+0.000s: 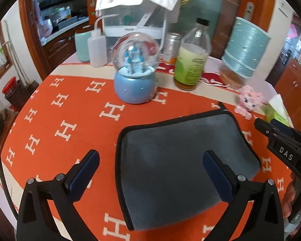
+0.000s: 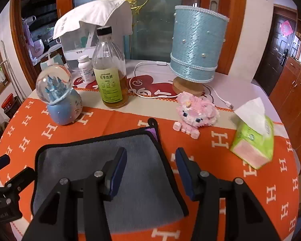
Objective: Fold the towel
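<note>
While both of my grippers hang open and empty, my left gripper (image 1: 151, 170) straddles the left edge of the grey plush towel with black piping (image 1: 182, 166), and my right gripper (image 2: 150, 172) straddles its right edge. The towel lies flat on the orange H-patterned tablecloth (image 1: 70, 108). Risk: pinching tablecloth along with towel. At 12 o'clock, the blue-based glass snow globe (image 1: 135, 68) and tall glass bottle of amber liquid (image 2: 110, 74) could topple if the lifted cloth sweeps forward.

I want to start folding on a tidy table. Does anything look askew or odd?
Little stands out. The grey towel lies flat. The green tissue pack sits tilted, and a white cloth is draped crookedly over the clear container behind.
</note>
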Motion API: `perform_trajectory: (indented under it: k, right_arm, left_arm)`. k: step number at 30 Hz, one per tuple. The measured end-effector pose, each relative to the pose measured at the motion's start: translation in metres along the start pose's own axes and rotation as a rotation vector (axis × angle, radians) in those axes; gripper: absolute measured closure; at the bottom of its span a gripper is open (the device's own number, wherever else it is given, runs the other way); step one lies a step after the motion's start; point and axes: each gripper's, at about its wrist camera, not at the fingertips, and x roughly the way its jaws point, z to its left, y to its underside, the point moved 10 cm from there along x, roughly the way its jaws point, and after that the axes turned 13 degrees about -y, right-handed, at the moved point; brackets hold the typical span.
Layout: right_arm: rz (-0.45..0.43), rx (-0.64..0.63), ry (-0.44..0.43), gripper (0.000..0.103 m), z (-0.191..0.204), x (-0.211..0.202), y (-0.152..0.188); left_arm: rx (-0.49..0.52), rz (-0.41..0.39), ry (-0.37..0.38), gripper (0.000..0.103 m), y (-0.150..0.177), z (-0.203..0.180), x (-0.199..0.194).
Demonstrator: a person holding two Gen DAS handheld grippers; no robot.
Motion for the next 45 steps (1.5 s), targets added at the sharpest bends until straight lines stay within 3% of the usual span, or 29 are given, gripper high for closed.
perform_trajectory:
  k: [4, 7, 14, 22, 25, 35, 45]
  right_arm:
    - [-0.01, 0.028, -0.026, 0.05, 0.004, -0.022, 0.007]
    - [-0.022, 0.055, -0.046, 0.04, 0.007, -0.038, 0.012]
    - [-0.042, 0.077, -0.021, 0.032, 0.01, -0.077, 0.029]
    - [-0.115, 0.095, 0.031, 0.006, 0.004, -0.133, 0.046]
    - [-0.129, 0.115, 0.04, 0.003, 0.0, -0.149, 0.053]
    - [-0.156, 0.143, 0.04, 0.003, -0.007, -0.189, 0.084]
    - [-0.197, 0.131, 0.084, 0.003, -0.003, -0.223, 0.09]
  left_arm:
    - [0.059, -0.021, -0.019, 0.001, 0.004, -0.009, -0.021]
    - [0.074, -0.04, 0.004, 0.001, 0.006, -0.016, -0.036]
    - [0.104, -0.08, 0.083, 0.001, 0.015, -0.036, -0.078]
    - [0.116, -0.097, 0.112, 0.001, 0.026, -0.041, -0.111]
    - [0.124, -0.086, 0.133, 0.001, 0.034, -0.044, -0.122]
    - [0.14, -0.158, 0.141, 0.001, 0.056, -0.048, -0.172]
    - [0.134, -0.184, 0.165, 0.001, 0.057, -0.053, -0.199]
